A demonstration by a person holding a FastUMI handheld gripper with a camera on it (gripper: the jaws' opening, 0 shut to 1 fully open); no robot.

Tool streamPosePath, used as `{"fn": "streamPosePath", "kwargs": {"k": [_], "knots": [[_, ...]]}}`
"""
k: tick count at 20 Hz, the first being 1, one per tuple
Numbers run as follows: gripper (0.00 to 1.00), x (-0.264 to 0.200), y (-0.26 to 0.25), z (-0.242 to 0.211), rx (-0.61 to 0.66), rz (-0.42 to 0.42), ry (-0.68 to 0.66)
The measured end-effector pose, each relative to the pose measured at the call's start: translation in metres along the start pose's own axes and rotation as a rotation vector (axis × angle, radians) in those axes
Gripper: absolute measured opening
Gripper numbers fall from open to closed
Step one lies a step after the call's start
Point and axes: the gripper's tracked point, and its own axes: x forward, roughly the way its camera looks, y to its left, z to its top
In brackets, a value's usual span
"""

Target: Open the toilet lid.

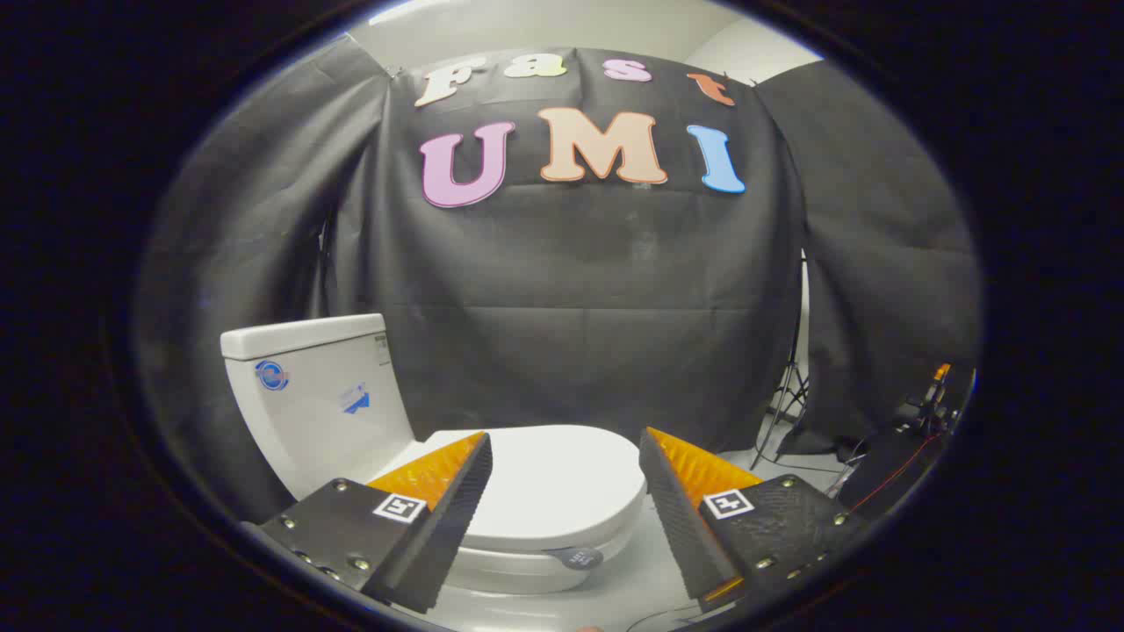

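Note:
A white toilet stands against the booth's black cloth wall, its tank (pixel 316 395) to the left. The white lid (pixel 553 483) lies flat and closed over the seat, with its front rim turned to the right. A small dark tab (pixel 580 556) sticks out under the lid's near edge. My gripper (pixel 566 461) is open, its two fingers spread wide. The lid shows between the fingers and just beyond them. The left finger (pixel 457 500) overlaps the lid's tank end, and the right finger (pixel 680 509) stands past the lid's front rim. Nothing is held.
Thin tripod legs (pixel 784 404) stand on the pale floor (pixel 632 584) to the right of the toilet. Farther right sits dark equipment (pixel 922 421) with cables and an orange part. Black cloth closes the booth behind and on both sides.

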Motion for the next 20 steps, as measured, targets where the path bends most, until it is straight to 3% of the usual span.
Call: {"fn": "streamPosePath", "kwargs": {"k": [20], "knots": [[0.99,0.006,-0.007,-0.019,0.008,-0.028,0.046]]}}
